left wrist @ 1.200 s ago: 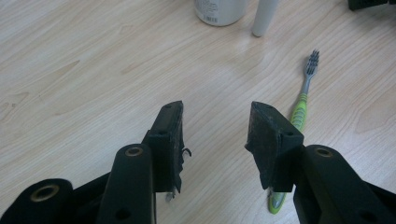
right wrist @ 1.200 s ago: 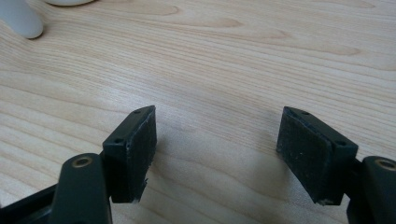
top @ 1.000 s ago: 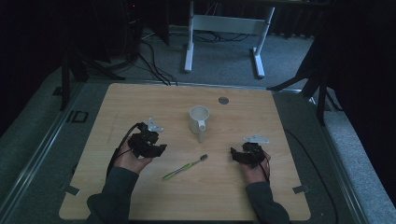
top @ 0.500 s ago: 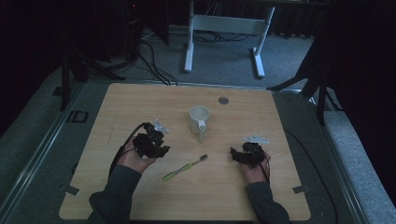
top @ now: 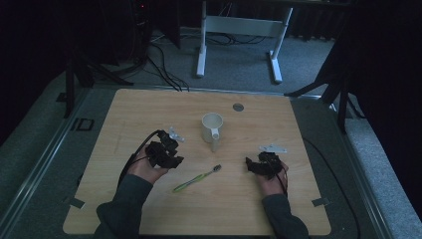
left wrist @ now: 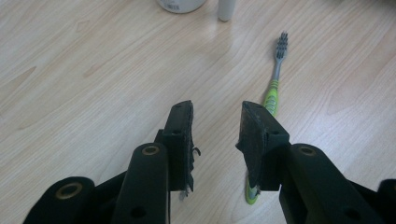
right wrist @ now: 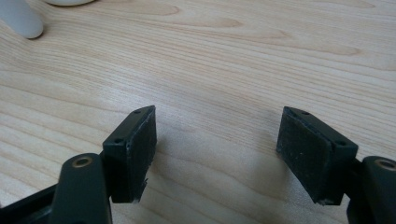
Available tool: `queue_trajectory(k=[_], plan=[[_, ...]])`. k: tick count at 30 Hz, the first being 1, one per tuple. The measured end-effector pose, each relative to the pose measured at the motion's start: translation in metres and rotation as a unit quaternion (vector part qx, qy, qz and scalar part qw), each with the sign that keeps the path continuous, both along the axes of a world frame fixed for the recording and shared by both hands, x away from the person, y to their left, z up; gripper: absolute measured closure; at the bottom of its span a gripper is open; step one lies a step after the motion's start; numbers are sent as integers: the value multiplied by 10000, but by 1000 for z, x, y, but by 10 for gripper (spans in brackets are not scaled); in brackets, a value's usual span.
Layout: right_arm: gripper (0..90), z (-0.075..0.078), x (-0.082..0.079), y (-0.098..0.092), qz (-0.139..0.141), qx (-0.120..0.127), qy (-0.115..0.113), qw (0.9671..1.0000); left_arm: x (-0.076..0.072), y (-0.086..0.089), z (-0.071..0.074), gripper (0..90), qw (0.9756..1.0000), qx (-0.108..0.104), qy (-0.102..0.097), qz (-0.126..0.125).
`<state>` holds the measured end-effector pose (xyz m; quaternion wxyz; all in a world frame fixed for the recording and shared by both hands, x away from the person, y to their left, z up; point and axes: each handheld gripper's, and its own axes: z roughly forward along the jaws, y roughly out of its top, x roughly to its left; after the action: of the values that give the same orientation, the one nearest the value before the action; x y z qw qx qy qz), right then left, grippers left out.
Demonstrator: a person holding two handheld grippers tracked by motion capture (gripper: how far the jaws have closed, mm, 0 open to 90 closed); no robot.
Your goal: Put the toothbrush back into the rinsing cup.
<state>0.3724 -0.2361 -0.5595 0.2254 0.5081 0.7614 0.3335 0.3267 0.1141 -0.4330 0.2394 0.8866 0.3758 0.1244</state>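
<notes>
A green toothbrush [top: 196,179] with a grey head lies flat on the wooden table [top: 298,129], in front of a white mug [top: 212,127]. My left gripper [top: 164,152] sits just left of the brush. In the left gripper view its jaws [left wrist: 217,116] have just been closing and stand part open over bare wood. Nothing is between them, and the toothbrush [left wrist: 275,79] runs past the right jaw. My right gripper [top: 261,167] rests right of the brush. Its jaws [right wrist: 217,135] are wide open and nothing is between them.
A small grey disc [top: 238,106] is set into the table behind the mug. The mug's handle [right wrist: 21,21] points towards the person. Beyond the far edge stand a white frame [top: 239,30] and cables on grey carpet.
The left gripper has edged slightly to the right, towards the toothbrush. The right gripper, the mug and the toothbrush have stayed where they were.
</notes>
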Motion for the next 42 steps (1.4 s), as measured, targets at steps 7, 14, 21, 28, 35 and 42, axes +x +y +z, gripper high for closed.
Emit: queue_trajectory(k=[7,14,21,28,35,42], plan=[[282,0,0,0,-1,1,-1,10000,1,-4,1,649,9999,85,91,-88],[282,0,0,0,-1,0,-1,10000,3,-8,3,651,9997,128,137,-151],[282,0,0,0,-2,-3,1,10000,5,-10,4,650,9996,148,167,-151],[282,0,0,0,2,-7,-2,10000,6,-13,5,651,9995,185,207,-177],[282,0,0,0,3,-5,-1,10000,7,-16,5,657,9991,240,238,-237],[282,0,0,0,7,-6,-2,10000,9,-20,5,657,9988,294,292,-270]])
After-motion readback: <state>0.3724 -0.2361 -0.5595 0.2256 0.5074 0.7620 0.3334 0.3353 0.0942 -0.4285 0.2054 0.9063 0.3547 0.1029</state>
